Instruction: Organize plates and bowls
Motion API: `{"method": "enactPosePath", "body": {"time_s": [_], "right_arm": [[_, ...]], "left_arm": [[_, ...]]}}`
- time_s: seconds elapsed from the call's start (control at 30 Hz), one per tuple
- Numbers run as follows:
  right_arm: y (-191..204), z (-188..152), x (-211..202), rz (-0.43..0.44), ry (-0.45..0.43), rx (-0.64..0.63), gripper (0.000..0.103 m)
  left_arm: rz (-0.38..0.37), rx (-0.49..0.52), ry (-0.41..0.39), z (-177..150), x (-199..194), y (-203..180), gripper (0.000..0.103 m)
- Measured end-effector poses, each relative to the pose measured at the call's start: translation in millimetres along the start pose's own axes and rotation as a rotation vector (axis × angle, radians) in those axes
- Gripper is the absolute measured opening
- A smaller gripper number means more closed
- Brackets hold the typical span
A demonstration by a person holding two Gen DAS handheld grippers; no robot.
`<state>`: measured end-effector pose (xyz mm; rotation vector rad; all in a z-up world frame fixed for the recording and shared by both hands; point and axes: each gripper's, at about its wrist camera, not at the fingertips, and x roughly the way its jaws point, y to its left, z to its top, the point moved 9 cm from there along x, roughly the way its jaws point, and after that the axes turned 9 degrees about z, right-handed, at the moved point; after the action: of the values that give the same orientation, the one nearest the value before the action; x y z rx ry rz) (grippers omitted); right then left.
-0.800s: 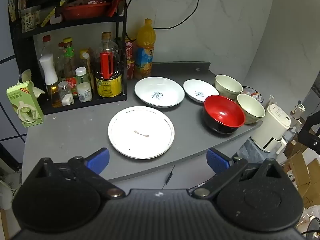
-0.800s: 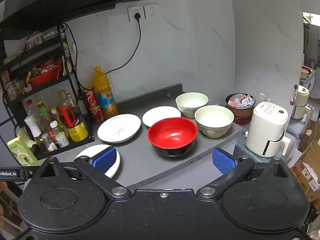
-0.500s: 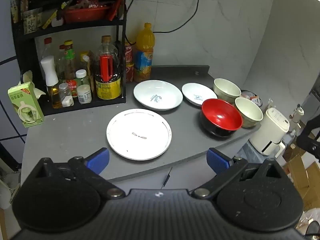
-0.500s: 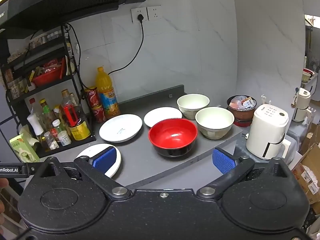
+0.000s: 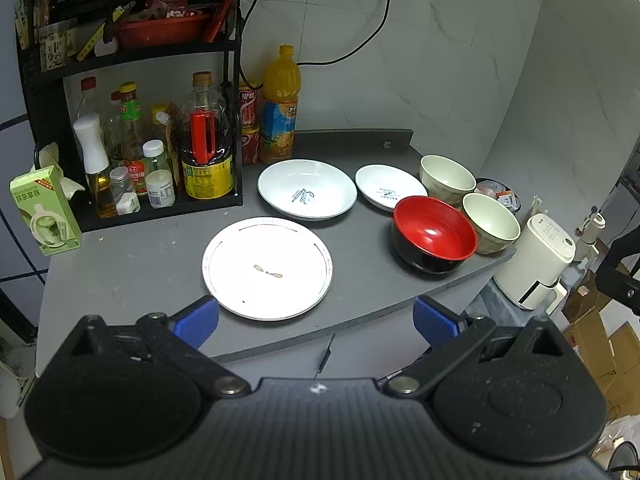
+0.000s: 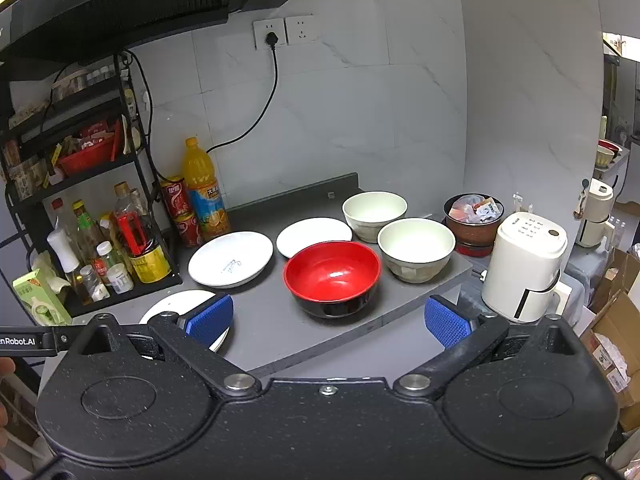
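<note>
Grey surface bearing six dishes, seen from both wrist cameras. The left gripper hangs short of the near edge, its blue-padded fingers spread wide with nothing between them; the flat white plate lies just beyond them, nearest the edge. Behind it sits a deep white plate with a dark mark at its centre, and beside that a smaller white plate. The red bowl, black outside, stands near the front edge, touching or nearly touching a cream bowl; a second cream bowl stands behind, towards the wall. All bowls are upright and separate, none stacked. The right gripper faces the red bowl from short of the edge, fingers likewise wide and empty. A black rack of bottles occupies the left end of the surface, with an orange drink bottle just beside it. A white appliance stands beyond the right end.
</note>
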<state>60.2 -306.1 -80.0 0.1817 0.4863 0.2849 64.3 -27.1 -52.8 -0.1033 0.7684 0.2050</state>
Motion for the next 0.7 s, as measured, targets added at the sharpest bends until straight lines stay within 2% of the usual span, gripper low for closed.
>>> {"method": "enactPosePath", "body": {"time_s": [0.33,0.47,0.7], "right_arm": [[-5.8,-6.5,0.1,-0.001,0.014,0.024,0.103],[-6.1,-7.5,-0.2,0.027,0.024,0.053,0.103],[-5.0,-7.1,1.0,0.022,0.030,0.036,0.103]], "left_arm": [[-0.006,0.014,0.002,-2.8,-1.7,-7.0,0.102],[-0.004,0.008,0.005,-3.2,-0.6,-6.1,0.102],[-0.003,0.005,-0.002,-3.4,-1.6,-4.3,0.102]]}}
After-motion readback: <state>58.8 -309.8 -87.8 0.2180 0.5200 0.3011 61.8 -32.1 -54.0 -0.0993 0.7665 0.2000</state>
